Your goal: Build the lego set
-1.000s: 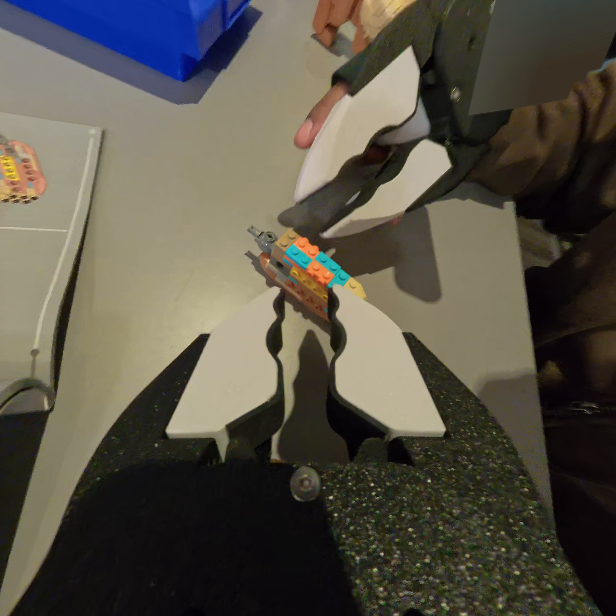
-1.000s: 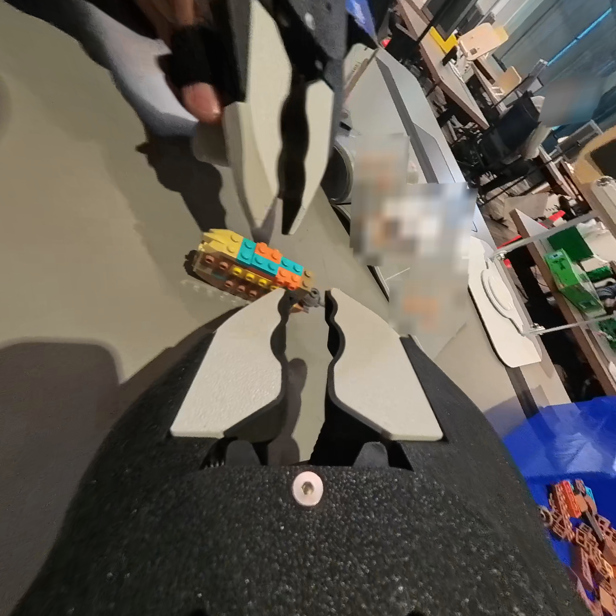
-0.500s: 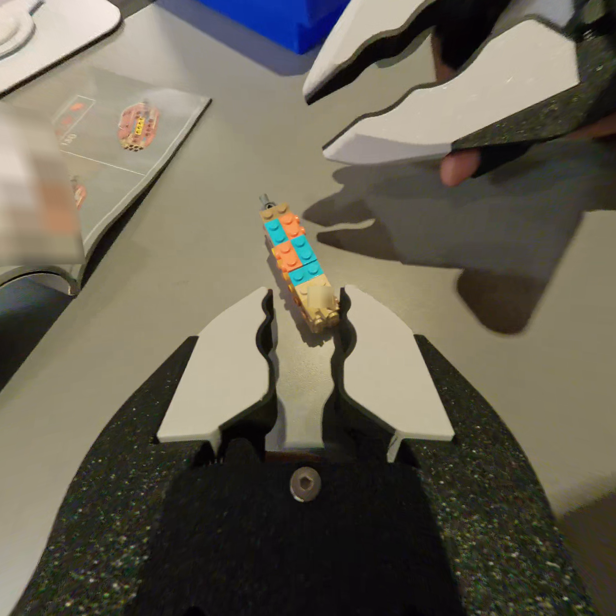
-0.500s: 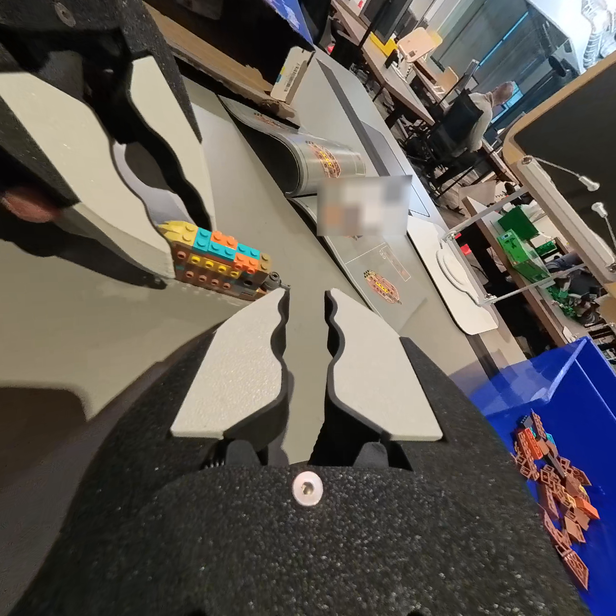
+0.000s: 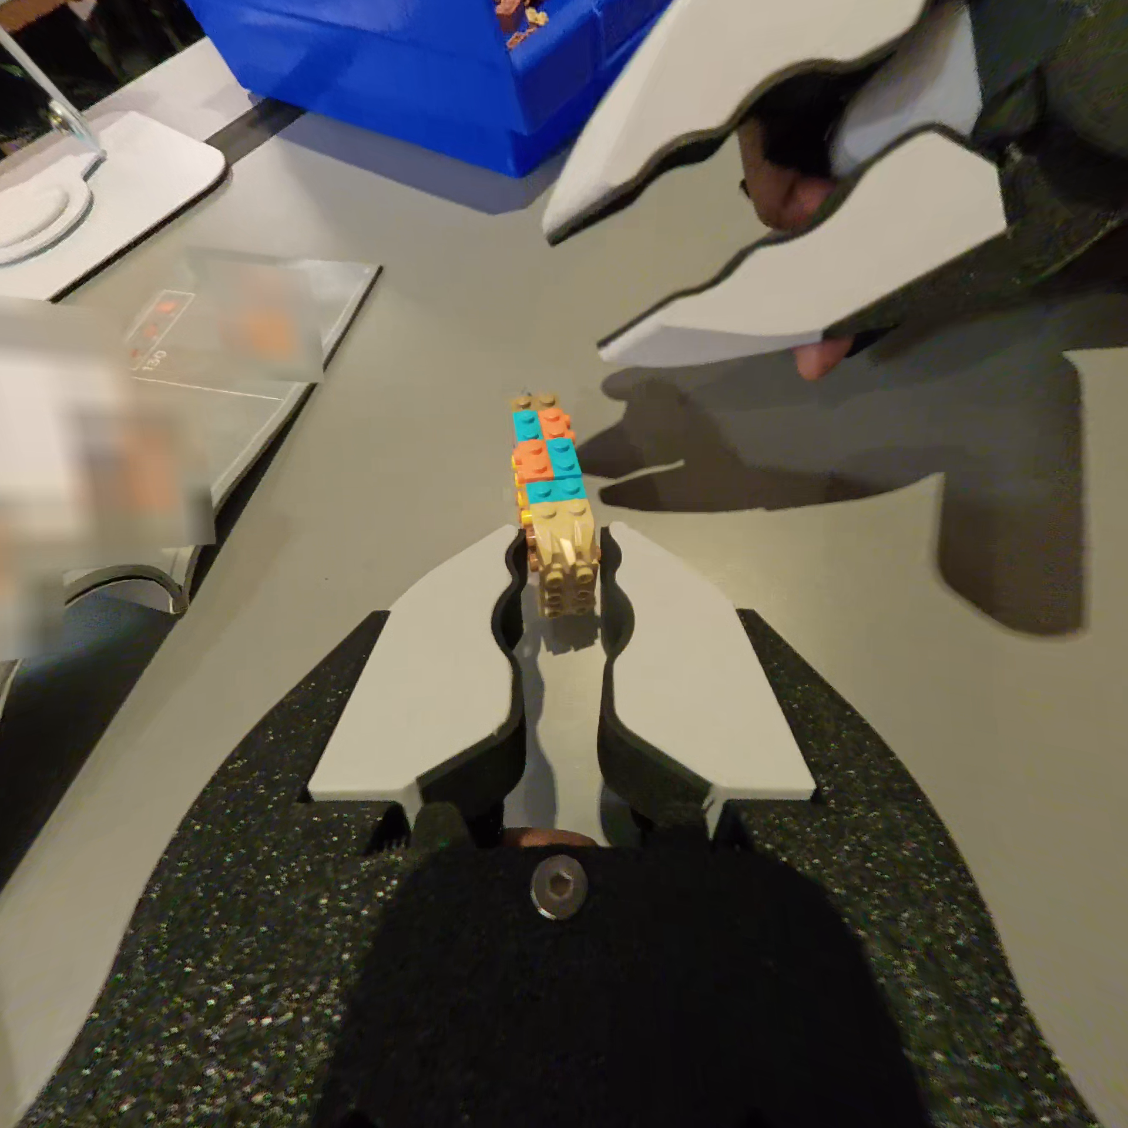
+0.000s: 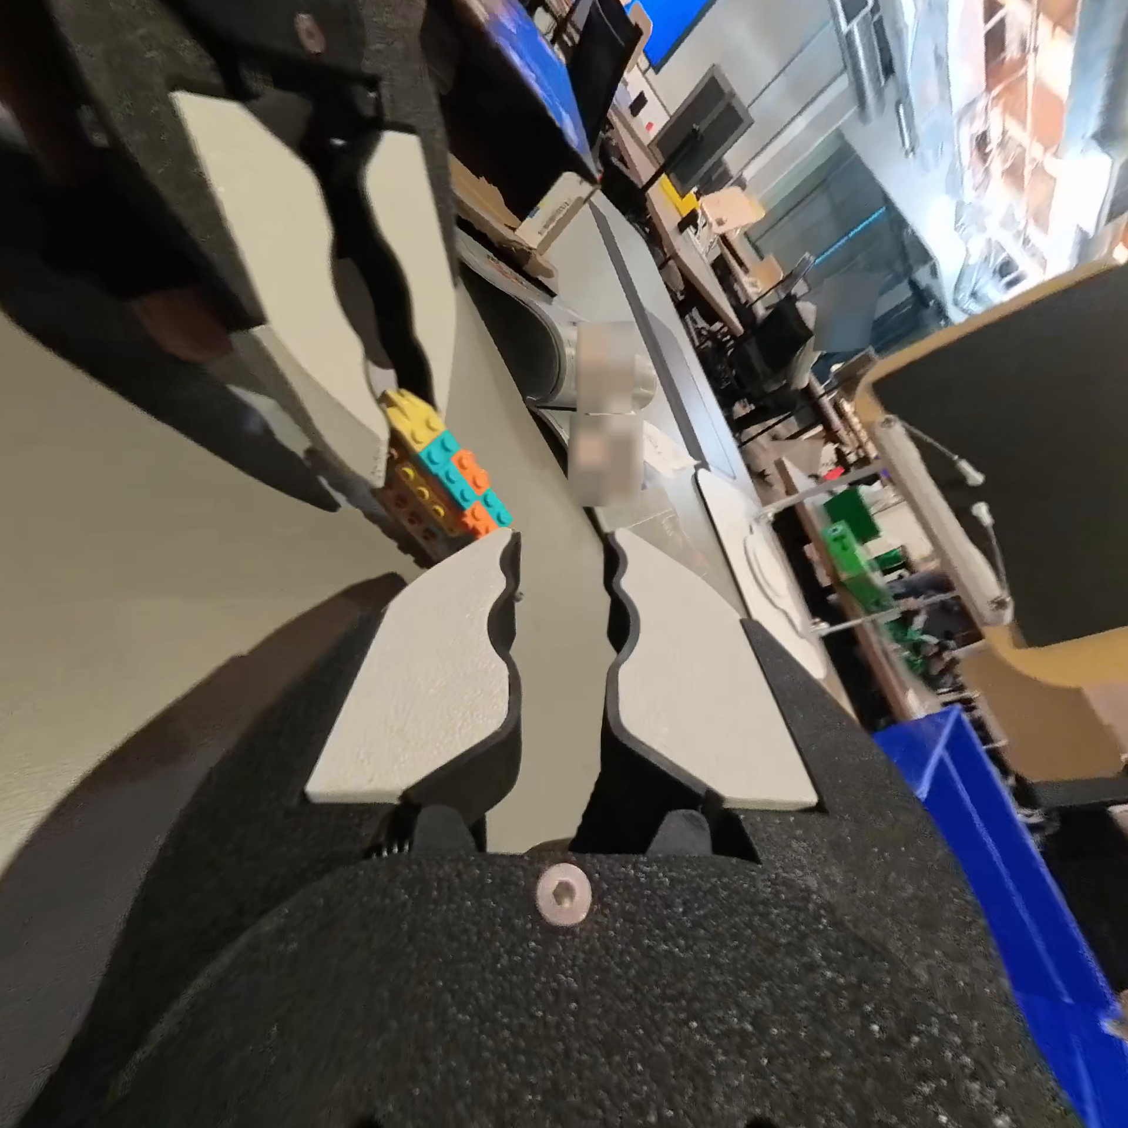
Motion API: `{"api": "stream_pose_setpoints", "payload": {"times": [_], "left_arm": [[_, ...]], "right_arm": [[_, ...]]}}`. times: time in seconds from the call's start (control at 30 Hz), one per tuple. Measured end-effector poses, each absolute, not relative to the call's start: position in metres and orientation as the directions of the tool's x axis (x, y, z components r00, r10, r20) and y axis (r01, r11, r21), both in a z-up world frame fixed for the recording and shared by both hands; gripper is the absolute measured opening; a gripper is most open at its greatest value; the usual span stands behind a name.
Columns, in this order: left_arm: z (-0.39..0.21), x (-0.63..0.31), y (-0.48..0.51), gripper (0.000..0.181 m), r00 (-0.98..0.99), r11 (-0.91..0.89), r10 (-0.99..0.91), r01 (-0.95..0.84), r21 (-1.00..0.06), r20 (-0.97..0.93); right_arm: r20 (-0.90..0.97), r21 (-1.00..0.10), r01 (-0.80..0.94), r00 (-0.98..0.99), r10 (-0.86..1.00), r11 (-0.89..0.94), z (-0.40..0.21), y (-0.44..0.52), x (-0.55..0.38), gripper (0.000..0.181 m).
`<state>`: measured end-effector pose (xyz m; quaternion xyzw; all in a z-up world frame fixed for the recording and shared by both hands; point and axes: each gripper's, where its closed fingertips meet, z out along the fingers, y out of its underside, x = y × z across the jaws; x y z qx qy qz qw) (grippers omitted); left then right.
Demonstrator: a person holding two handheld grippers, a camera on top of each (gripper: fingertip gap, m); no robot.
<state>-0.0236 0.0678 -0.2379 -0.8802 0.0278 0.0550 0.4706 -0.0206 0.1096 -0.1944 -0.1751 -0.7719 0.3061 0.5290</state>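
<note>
A long lego assembly (image 5: 549, 458) with a teal and orange top and a tan end lies on the grey table (image 5: 397, 488). My left gripper (image 5: 561, 537) is shut on its tan end, and both pads touch its sides. The right wrist view shows the same grasp: the left gripper (image 6: 409, 439) clamps the yellowish end of the assembly (image 6: 451, 482). My right gripper (image 6: 561, 540) is open and empty, with its left fingertip just in front of the assembly's far end. In the left wrist view it (image 5: 577, 290) hovers above and to the right of the assembly.
A blue bin (image 5: 427, 73) with brown pieces stands at the back; it also shows in the right wrist view (image 6: 976, 854). An open instruction booklet (image 5: 256, 342) lies on the left. A white stand base (image 5: 122, 195) is behind it. Other desks lie beyond the table. There is about 6 cm between the tips of the two grippers.
My left gripper moved forward around the assembly's tan end and closed on it; half a second ago its pads stood apart from it. My right gripper opened slightly, still empty.
</note>
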Motion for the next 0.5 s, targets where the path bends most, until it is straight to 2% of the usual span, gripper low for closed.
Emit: {"api": "stream_pose_setpoints", "payload": {"times": [0.5], "left_arm": [[-0.222, -0.04, 0.072, 0.022, 0.99, -0.457, -0.118, 0.014, -0.889, 0.076]], "right_arm": [[0.892, -0.412, -0.093, -0.242, 0.381, 0.906, -0.201, 0.096, -0.029, 0.034]]}}
